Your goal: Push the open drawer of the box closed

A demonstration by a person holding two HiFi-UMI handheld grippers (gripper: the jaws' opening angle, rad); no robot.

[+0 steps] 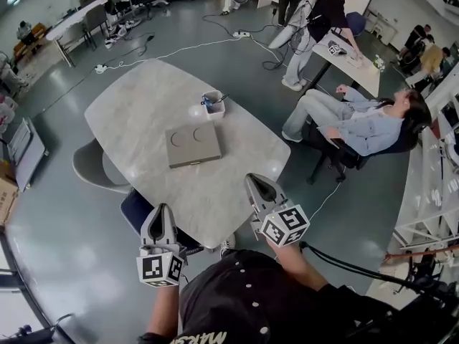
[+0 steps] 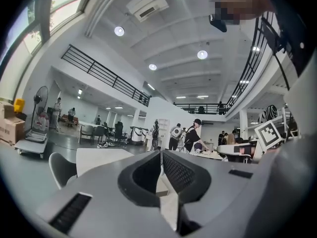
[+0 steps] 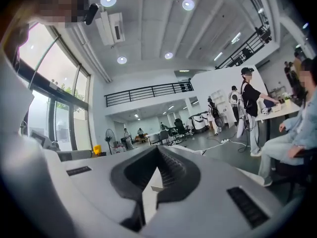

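Head view: a pale, marble-patterned table (image 1: 136,113) with rounded corners stands on a smooth grey floor (image 1: 64,242). The flat grey box (image 1: 193,144) lies near the middle of the table, two round marks on its top; from this height I cannot tell whether its drawer stands out. Just beyond it sits a small white cup (image 1: 213,104) with pens in it. A grey chair (image 1: 93,165) is tucked at the table's left side. The left gripper (image 1: 160,213) and the right gripper (image 1: 257,185) are held at the table's near edge, close to the person's body and well apart from the box. White cables (image 1: 179,49) trail across the floor beyond the table. To the right a seated person (image 1: 358,120) in light blue leans back in a chair, and further off a standing person (image 1: 323,20) bends over a second table (image 1: 358,67).

Left gripper view: the left gripper (image 2: 161,152) has its jaws pressed together at the tips with nothing between them. Past them show the table (image 2: 99,157), the grey chair (image 2: 62,167), a tall hall with a railed balcony, round ceiling lights and a standing fan (image 2: 39,100).

Right gripper view: the right gripper (image 3: 158,150) is likewise clenched and empty. Behind it are tall windows, the balcony rail, the seated person (image 3: 292,143) and the standing person (image 3: 250,103).
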